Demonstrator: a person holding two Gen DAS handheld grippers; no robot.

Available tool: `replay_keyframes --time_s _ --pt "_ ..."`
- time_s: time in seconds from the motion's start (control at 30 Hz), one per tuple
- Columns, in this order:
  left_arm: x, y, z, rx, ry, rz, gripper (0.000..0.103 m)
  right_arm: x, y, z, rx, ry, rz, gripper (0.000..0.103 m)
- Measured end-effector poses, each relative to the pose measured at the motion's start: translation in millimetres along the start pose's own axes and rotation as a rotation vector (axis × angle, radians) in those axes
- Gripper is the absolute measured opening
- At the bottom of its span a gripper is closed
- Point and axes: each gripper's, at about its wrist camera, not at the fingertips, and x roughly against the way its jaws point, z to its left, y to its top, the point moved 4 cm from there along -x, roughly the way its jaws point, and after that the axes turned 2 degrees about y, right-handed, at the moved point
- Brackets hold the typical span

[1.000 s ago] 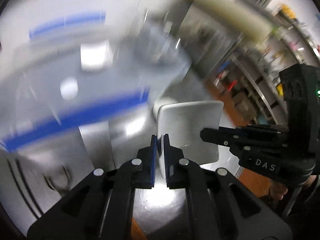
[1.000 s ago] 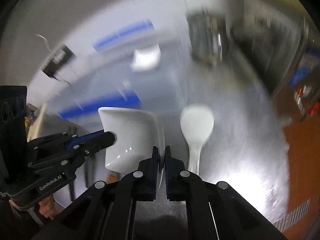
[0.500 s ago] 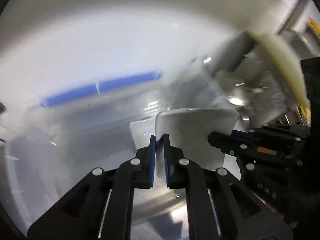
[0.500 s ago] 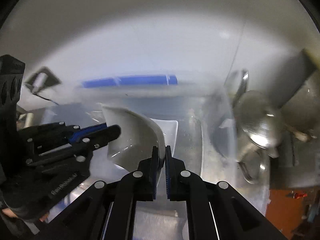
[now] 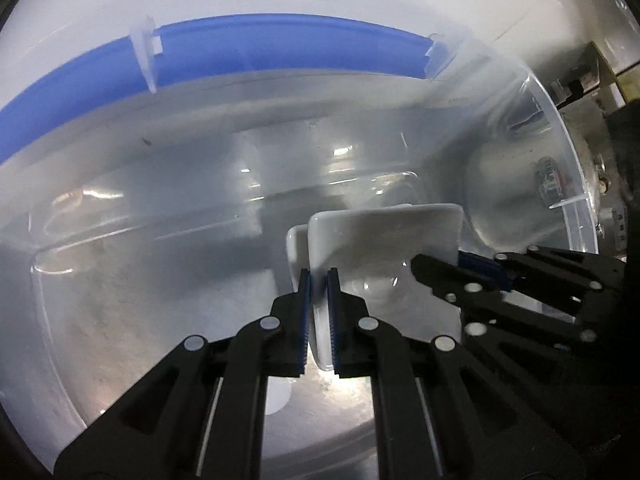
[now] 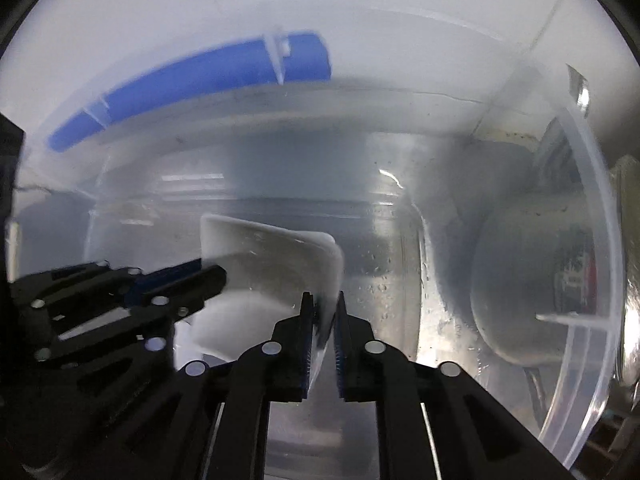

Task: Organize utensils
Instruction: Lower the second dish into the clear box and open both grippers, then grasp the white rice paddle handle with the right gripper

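A white square ceramic dish [image 5: 384,248] is held between both grippers inside a clear plastic storage bin [image 5: 576,168] with blue handles [image 5: 256,50]. My left gripper [image 5: 318,280] is shut on the dish's left rim. My right gripper [image 6: 322,304] is shut on its right rim [image 6: 332,264]; it also shows in the left wrist view [image 5: 436,268]. In the right wrist view the left gripper [image 6: 212,276] clamps the dish [image 6: 264,264] from the left. A second white dish edge [image 5: 294,248] shows just behind the held one.
The bin's clear walls surround both grippers, with its rim [image 6: 600,208] curving on the right. Through the right wall a metal pot [image 6: 552,280] stands outside the bin. The bin floor [image 5: 140,300] is bare on the left. A white wall rises behind.
Both grippers carried the white dish from above the steel table, past the spoon, over the bin's rim and down into the bin. Both stayed shut on it.
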Motion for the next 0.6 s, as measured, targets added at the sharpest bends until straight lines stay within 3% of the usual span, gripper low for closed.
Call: replay_keyframes --time_s 0.13,0.27,0.37,0.4,0.43,0.47,0.5,0.53,0.6 --pt "7.9 -2.3 -1.6 0.009 0.045 -0.016 0.006 2.2 1.0 -3.4 0.035 -0.004 -0.016 0.021" --pt "48.2 -17.3 -7.1 0.01 0.028 -0.1 0.006 65.6 -16.4 -1.3 0.109 -0.033 -0.155 0.024" --pt "105.3 -49.0 -28.7 -0.046 0.027 -0.238 0.006 134.1 -66.4 -6.2 0.174 0.04 -0.286 0.027" --pt "123.7 -61.9 -37.6 -0.068 0.011 -0.282 0.008 154.9 -92.2 -10.5 0.193 0.084 -0.322 0.038" --pt "145.4 -83.1 -50.1 -0.095 -0.021 -0.337 0.018 173.6 -125.6 -16.8 0.205 0.125 -0.358 0.048" --pt "158.5 -99.5 -59.2 -0.114 -0.052 -0.37 0.029 181.5 -148.3 -21.8 0.21 0.143 -0.371 0.05" --pt "170.3 -114.7 -68.4 -0.128 -0.084 -0.401 0.053 183.4 -172.1 -25.7 0.21 0.153 -0.373 0.05" --pt "180.9 -138.5 -77.9 -0.131 -0.116 -0.445 0.057 178.5 -201.9 -34.7 0.19 0.152 -0.355 0.05" --pt "181.1 -176.2 -92.2 -0.16 -0.135 -0.448 0.057 149.5 -243.5 -49.6 0.131 0.133 -0.273 0.05"
